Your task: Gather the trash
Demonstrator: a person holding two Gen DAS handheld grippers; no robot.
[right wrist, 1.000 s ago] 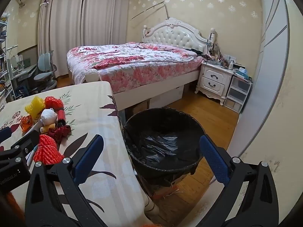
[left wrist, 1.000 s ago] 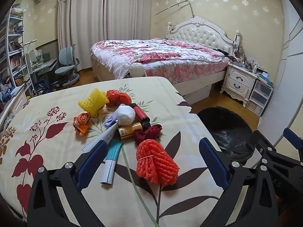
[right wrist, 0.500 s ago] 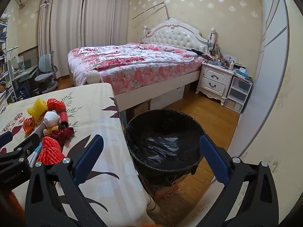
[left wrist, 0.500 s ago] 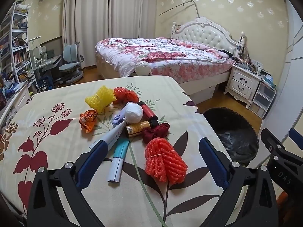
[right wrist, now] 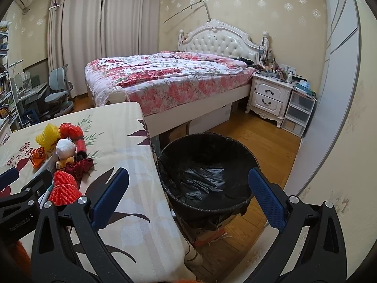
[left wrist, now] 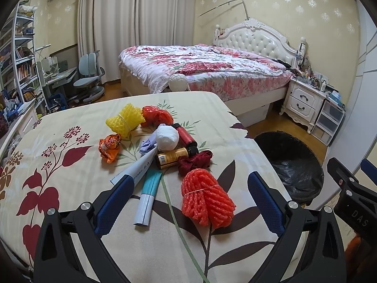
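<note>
Both my grippers are spread wide with nothing in them: left gripper [left wrist: 189,194] hangs over the near edge of the table [left wrist: 70,184], right gripper [right wrist: 188,197] hangs off to the right, over the gap between table edge and trash bin [right wrist: 207,176]. Nearest trash is the orange foam net [left wrist: 206,199], lying between my left fingers' line of reach but not touched. It's soft and bunched with a band, so a shallow pinch could just strip off a few strands or squash it and let it spring out. Left of it the teal tube [left wrist: 148,195] lies with a white-blue tube [left wrist: 139,167] crossing its far end; my left finger tip sits right by them, so closing on the net could catch or drag a tube. Farther in, the dark red scrunchie [left wrist: 194,162] touches the amber bottle [left wrist: 174,156] and a red bottle [left wrist: 187,136] behind it; both look round, likely to roll toward the right edge if nudged. Then the white wad [left wrist: 167,138], orange wrapper [left wrist: 109,147], yellow foam net [left wrist: 124,121] and red net [left wrist: 156,116], packed close, so one grab may pull neighbours. The bin is down on the floor right of the table, black liner loose; a release too early would likely drop trash on the floor or on the rim.
</note>
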